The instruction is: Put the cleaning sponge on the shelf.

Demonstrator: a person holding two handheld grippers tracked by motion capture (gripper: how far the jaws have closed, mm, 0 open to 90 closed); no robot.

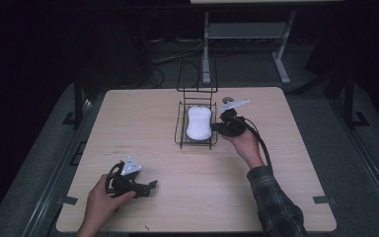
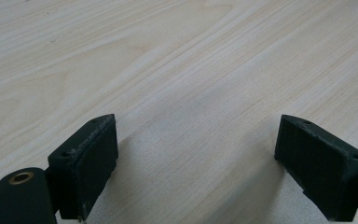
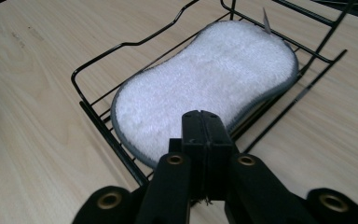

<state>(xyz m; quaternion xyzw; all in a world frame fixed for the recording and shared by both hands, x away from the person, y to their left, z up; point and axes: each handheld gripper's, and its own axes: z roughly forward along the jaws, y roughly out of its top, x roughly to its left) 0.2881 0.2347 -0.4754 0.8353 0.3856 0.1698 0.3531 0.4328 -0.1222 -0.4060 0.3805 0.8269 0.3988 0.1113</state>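
High view, sponge: the white, peanut-shaped plush sponge with a grey rim lies flat in the bottom tray of the black wire rack on the pale wooden desk; its long axis runs away from the person.
High view, right gripper: at the tray's right side, just beside the sponge's near end, jaws pointing across that long axis.
High view, left gripper: well apart from the rack, low over the near left of the desk; the right hand is by far the nearer to the sponge.
Left gripper view, jaws: spread wide with nothing between them, bare desk ahead.
Right gripper view, jaws: pressed together, tips at the sponge's near grey edge; whether they pinch that edge or merely meet above it, I cannot tell.
Right gripper view, sponge: straight ahead of the jaws, stretching away and to the right inside the rack.
Judgement: any lift probably falls to the right gripper, working from the sponge's near end.
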